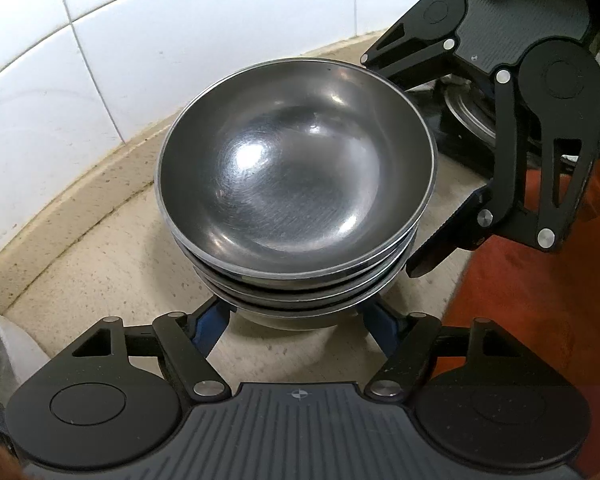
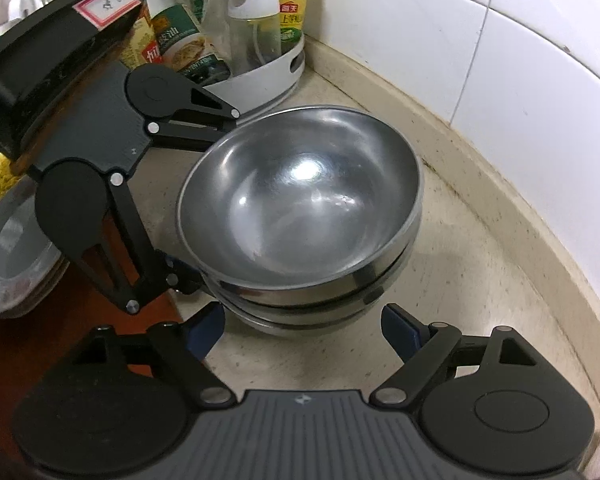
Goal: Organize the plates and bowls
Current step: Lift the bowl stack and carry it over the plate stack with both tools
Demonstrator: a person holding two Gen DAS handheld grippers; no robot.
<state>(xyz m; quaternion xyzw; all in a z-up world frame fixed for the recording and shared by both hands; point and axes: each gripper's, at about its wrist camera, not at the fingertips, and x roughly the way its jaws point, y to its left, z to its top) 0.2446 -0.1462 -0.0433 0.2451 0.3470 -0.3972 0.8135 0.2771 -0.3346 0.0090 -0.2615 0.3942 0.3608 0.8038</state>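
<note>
While the nested stack of round stainless-steel bowls sits on the pale stone counter near the white tiled wall, the left gripper and right gripper flank it, jaws spread, pinching nothing. A careless nudge could topple the slightly skewed stack. I count about four bowls, two grippers.

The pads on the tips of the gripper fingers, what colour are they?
Dark blue, against black arms. The right wrist view shows the right gripper's pads best.
</note>
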